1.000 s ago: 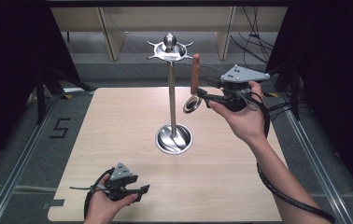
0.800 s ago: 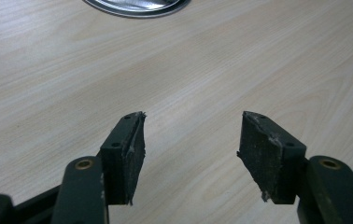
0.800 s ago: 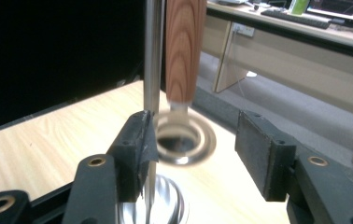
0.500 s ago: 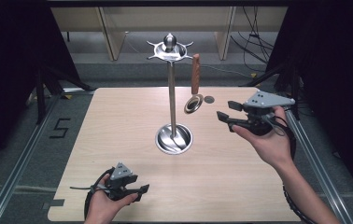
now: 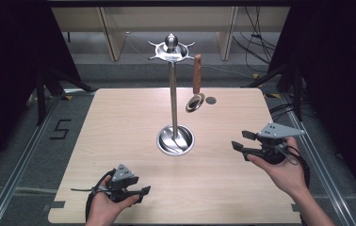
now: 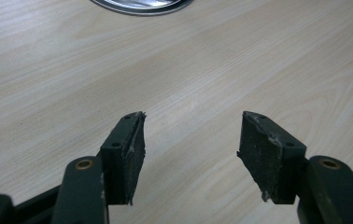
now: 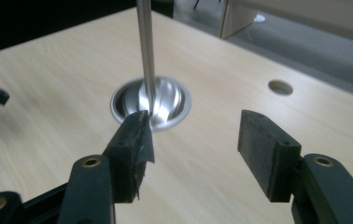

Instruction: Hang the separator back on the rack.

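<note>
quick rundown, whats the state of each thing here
ladle: hanging from the stand's top hook, bowl down, untouched
utensil stand: upright on the table, base dish empty
left hand-held gripper: open, empty, low over the table
right hand-held gripper: jaws just opened wide, nothing between them

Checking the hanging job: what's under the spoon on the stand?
Under the spoon, hanging from the stand, lies bare table with a round hole just beside the bowl. The patch straight behind the bowl is covered. The right gripper is open, apart.
</note>
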Tool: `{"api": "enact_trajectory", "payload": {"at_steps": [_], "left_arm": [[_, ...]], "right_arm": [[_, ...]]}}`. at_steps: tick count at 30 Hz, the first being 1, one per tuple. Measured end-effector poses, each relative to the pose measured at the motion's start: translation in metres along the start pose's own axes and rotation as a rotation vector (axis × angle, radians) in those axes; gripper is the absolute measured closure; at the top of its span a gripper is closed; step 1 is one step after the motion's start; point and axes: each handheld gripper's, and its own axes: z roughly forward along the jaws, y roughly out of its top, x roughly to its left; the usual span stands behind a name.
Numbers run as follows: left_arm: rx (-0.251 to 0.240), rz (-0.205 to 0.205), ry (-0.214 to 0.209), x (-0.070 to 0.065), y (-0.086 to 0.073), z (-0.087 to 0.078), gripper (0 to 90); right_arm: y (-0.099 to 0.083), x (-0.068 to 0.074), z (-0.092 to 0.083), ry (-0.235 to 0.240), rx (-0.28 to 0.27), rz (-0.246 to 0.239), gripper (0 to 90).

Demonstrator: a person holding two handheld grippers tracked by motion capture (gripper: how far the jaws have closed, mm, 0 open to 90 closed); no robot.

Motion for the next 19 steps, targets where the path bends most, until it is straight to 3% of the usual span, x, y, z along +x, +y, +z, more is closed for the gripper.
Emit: {"api": "enact_trajectory", "payload": {"at_steps": [1,2,3,9,11,12,13,14,15,17,18,19], "left_arm": [[-0.005,-0.007,0.001,-0.001,0.000,0.001,39.8],[-0.007,-0.007,0.000,-0.001,0.000,0.001,39.8],[-0.006,-0.005,0.001,0.000,0.000,0.001,39.8],[-0.008,-0.013,0.006,0.000,0.000,0.001,39.8],[-0.008,-0.005,-0.004,0.000,0.000,0.001,39.8],[-0.017,-0.011,-0.010,-0.001,0.000,0.001,39.8],[-0.007,0.003,-0.006,0.000,0.000,0.000,39.8],[-0.023,-0.019,-0.004,-0.002,0.000,0.003,39.8],[-0.006,-0.009,-0.010,-0.001,0.001,0.002,39.8],[-0.021,-0.004,0.002,-0.002,0.000,0.002,39.8],[-0.021,-0.013,0.002,-0.002,0.000,0.003,39.8],[-0.019,-0.015,-0.011,-0.003,0.001,0.002,39.8]], "right_arm": [[-0.014,0.000,0.000,-0.008,0.008,0.027,45.3],[-0.014,0.000,0.000,-0.008,0.008,0.027,45.3],[-0.027,-0.001,0.001,-0.004,0.035,0.030,45.3],[-0.057,-0.002,0.005,0.010,0.057,0.065,44.9],[-0.064,-0.001,0.005,0.009,0.056,0.086,44.9],[-0.067,-0.002,0.005,0.002,0.059,0.065,45.0],[-0.069,-0.002,0.005,-0.005,0.055,0.071,44.9],[-0.070,-0.001,0.004,-0.005,0.059,0.081,45.0],[-0.071,-0.002,0.004,-0.011,0.051,0.088,45.0],[-0.074,-0.002,0.004,-0.029,0.036,0.100,45.0],[-0.075,-0.005,0.005,-0.031,0.026,0.070,45.0],[-0.075,-0.004,0.005,-0.034,0.027,0.082,45.0]]}}
